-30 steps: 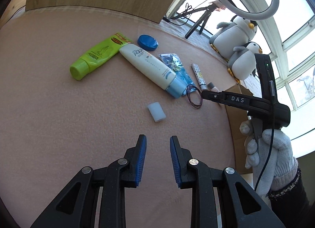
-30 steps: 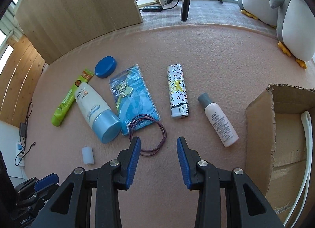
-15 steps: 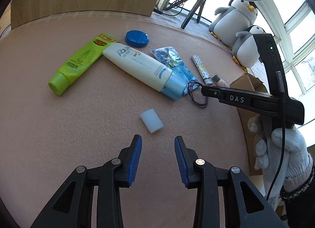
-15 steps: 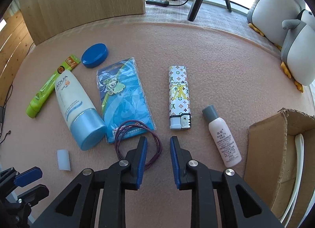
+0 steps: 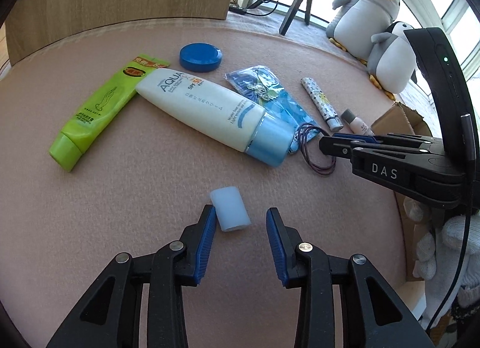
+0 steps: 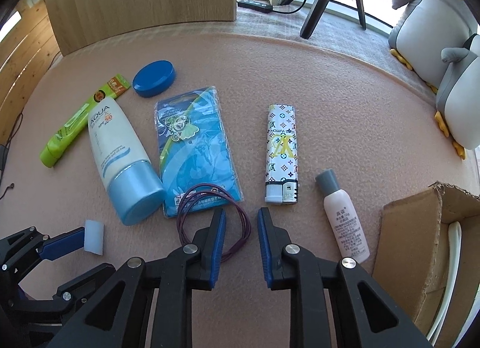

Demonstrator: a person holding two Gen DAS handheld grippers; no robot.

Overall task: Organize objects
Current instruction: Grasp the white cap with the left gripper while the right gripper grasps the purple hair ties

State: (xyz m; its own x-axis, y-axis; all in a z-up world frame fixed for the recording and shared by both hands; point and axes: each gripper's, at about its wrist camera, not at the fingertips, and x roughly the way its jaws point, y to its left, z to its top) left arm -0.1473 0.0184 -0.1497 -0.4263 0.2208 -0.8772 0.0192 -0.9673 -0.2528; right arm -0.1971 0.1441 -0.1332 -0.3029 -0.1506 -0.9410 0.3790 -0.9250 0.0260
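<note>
Compared with a second earlier, both claws sit lower and nearer their targets: the small white block (image 5: 230, 208), formerly clear ahead of the left claw (image 5: 241, 222), now lies at its fingertips, and the purple hair ties (image 6: 213, 216) now reach the right claw (image 6: 240, 222). The left claw's jaws are closing; the block lies between the tips, against the left pad and clear of the right, at lower centre of the left view. The right claw's jaws are also closing; one arc of the ties lies in the gap, neither pad visibly pressing it. All items rest on a pink felt-like surface (image 5: 120, 198); the cardboard box (image 6: 420, 246) at lower right of the right view is the probable destination.

Handling, as judged: the block looks light, translucent and slightly rubbery, so it may slide or pivot; grip it across its two long flat faces. The ties are thin, limp and near weightless; pinch the bundled strands together, low against the surface, or single loops may slip free. The sunscreen tube (image 5: 210, 113) lies beside them and could be nudged.
</note>
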